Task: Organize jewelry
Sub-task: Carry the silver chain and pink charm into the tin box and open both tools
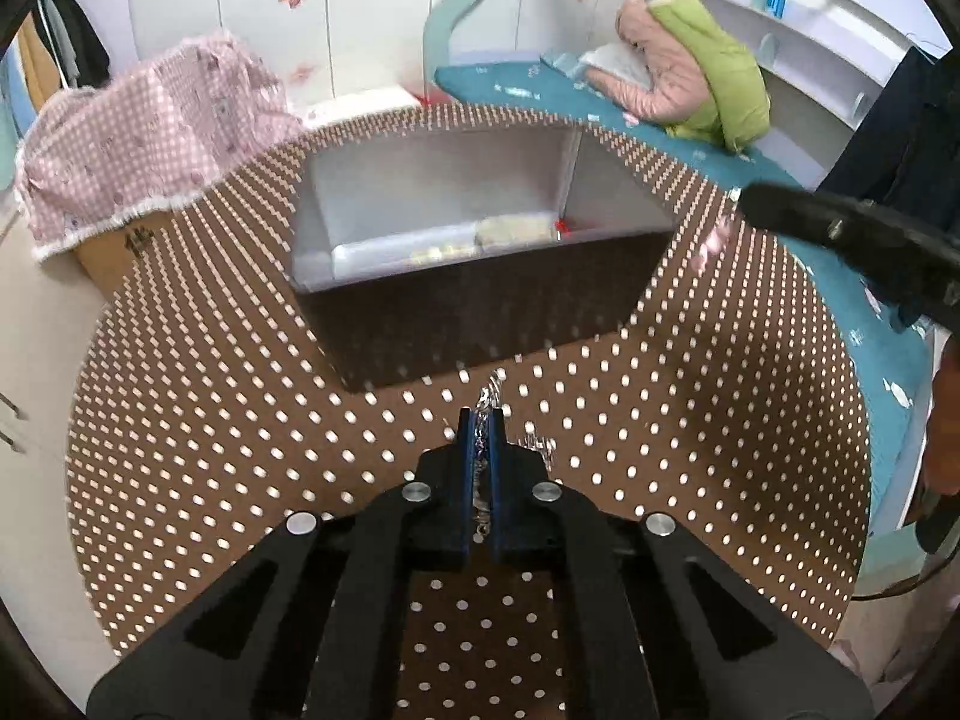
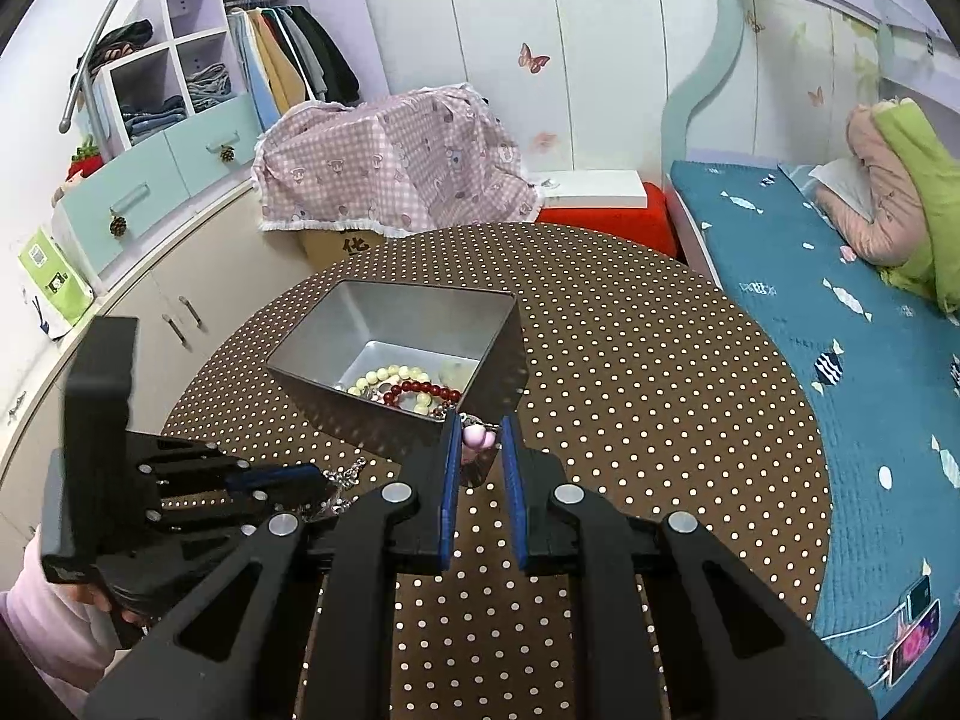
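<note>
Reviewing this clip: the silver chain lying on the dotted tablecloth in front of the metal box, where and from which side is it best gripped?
Probably on a bunched run of links, from above, fingers straddling the strand. The silver link chain lies slack and flat on the brown polka-dot tablecloth, so nothing offers a side hold. The left gripper is already shut on it that way.

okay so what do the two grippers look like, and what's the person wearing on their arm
Both grippers are matte black with angular cut-out linkage arms, round silver pivot pins and blue pads lining the fingers. The left gripper shows this close up, as does the right gripper. From the right wrist view, the left one carries a black boxy block on top, and a pale pink sleeve covers the arm behind it.
</note>
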The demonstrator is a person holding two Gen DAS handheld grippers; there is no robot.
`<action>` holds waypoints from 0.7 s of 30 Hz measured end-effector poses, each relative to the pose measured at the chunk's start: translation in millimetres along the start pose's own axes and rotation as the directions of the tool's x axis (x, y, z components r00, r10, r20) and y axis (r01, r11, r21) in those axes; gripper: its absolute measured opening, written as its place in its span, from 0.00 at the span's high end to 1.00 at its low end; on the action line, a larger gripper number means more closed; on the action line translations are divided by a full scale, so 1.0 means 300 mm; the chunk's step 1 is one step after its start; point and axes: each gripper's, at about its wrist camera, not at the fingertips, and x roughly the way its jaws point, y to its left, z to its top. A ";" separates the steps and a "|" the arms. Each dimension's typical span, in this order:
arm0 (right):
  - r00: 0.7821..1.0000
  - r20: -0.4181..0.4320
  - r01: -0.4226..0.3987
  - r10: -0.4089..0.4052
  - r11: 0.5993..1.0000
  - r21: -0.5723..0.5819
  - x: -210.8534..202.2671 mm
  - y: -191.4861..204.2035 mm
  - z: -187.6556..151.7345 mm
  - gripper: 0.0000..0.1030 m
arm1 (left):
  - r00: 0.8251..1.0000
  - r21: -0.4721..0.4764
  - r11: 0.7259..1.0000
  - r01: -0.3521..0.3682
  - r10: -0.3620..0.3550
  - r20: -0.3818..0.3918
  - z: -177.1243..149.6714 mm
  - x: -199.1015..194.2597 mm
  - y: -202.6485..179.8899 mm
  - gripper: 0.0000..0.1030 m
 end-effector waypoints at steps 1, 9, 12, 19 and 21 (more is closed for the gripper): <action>1.000 0.002 -0.001 0.001 1.000 -0.001 0.000 0.000 0.003 0.88 | 1.000 0.001 1.000 -0.002 0.002 0.011 0.003 -0.017 0.005 0.96; 1.000 0.017 -0.004 0.004 1.000 -0.009 -0.020 0.004 0.013 0.88 | 0.993 0.004 1.000 0.009 -0.010 0.122 0.040 -0.161 -0.011 0.96; 0.999 0.034 -0.006 0.007 1.000 -0.024 -0.026 0.015 0.044 0.88 | 0.984 0.005 1.000 0.011 -0.011 0.176 0.063 -0.234 -0.016 0.96; 0.995 0.092 -0.024 0.030 0.997 -0.067 -0.042 0.053 0.142 0.88 | 0.956 0.021 1.000 0.011 -0.017 0.293 0.184 -0.369 0.001 0.96; 0.994 0.104 -0.028 0.036 0.997 -0.076 -0.038 0.064 0.167 0.88 | 0.948 0.018 1.000 0.008 -0.014 0.317 0.216 -0.388 0.010 0.96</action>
